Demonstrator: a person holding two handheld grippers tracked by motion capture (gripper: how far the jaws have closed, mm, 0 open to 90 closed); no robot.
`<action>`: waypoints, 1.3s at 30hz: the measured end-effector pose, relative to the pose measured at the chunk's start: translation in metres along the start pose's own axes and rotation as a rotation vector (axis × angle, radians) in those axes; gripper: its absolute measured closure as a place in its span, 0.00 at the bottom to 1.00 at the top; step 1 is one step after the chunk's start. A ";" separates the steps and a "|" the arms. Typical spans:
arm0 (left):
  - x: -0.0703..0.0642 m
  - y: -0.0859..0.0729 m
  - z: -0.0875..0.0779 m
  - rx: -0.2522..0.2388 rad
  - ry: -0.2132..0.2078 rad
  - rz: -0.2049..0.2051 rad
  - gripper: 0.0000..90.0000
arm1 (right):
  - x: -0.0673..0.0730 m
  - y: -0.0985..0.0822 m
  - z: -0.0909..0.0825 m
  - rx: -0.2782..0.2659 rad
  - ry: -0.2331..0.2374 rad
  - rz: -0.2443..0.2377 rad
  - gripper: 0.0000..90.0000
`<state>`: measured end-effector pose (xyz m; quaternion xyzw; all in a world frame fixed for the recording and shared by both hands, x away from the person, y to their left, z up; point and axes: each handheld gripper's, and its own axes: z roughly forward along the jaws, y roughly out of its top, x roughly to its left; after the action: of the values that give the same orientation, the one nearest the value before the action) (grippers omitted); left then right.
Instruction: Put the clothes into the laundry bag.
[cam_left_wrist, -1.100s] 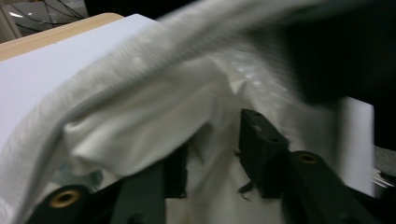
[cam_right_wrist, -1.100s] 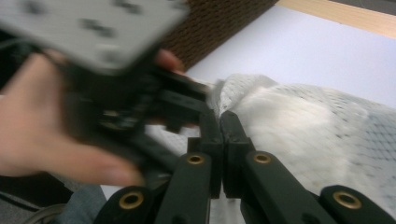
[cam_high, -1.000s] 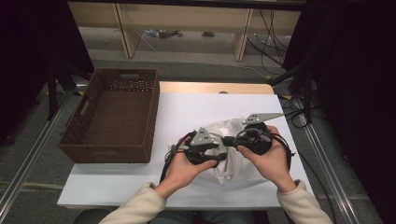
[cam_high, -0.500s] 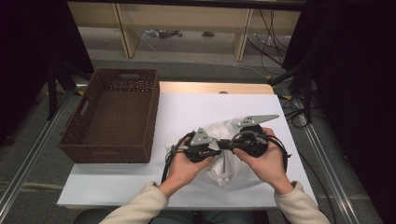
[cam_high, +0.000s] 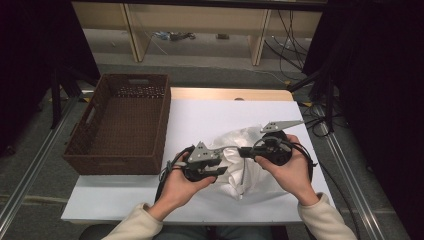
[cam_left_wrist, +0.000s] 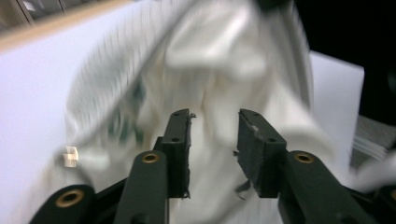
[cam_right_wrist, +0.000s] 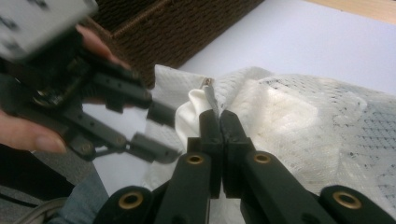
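A crumpled white mesh bag (cam_high: 240, 165) lies near the front of the white surface (cam_high: 210, 115), between both hands. The right hand-held gripper (cam_right_wrist: 218, 116) pinches the bag's edge by a small zipper pull (cam_right_wrist: 208, 85) — jaws pressed tight together. The left hand-held gripper (cam_left_wrist: 212, 135) has just been opening, jaws partly apart before the fabric, gripping nothing. A brown woven basket (cam_high: 120, 125) sits left — off the bag.

The brown wicker basket (cam_high: 120, 125) walls off the table's (cam_high: 210, 117) left side. Right of the basket, bare white tabletop lies open up to the white mesh bag (cam_high: 240, 160), which blocks the near-right area.
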<state>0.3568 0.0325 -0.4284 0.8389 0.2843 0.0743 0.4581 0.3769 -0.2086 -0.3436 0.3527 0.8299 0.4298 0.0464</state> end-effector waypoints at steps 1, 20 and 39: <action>-0.001 -0.006 0.006 0.036 -0.022 -0.014 0.68 | 0.002 0.000 0.002 0.009 0.003 0.019 1.00; -0.010 0.000 0.101 -0.023 0.072 -0.002 0.93 | -0.010 -0.002 0.000 0.001 -0.054 0.051 1.00; -0.012 0.009 0.075 -0.184 0.066 -0.051 0.76 | -0.027 -0.006 -0.003 -0.005 -0.120 0.083 1.00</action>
<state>0.3794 -0.0322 -0.4626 0.7830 0.3125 0.1160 0.5251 0.3928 -0.2292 -0.3523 0.4120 0.8092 0.4114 0.0791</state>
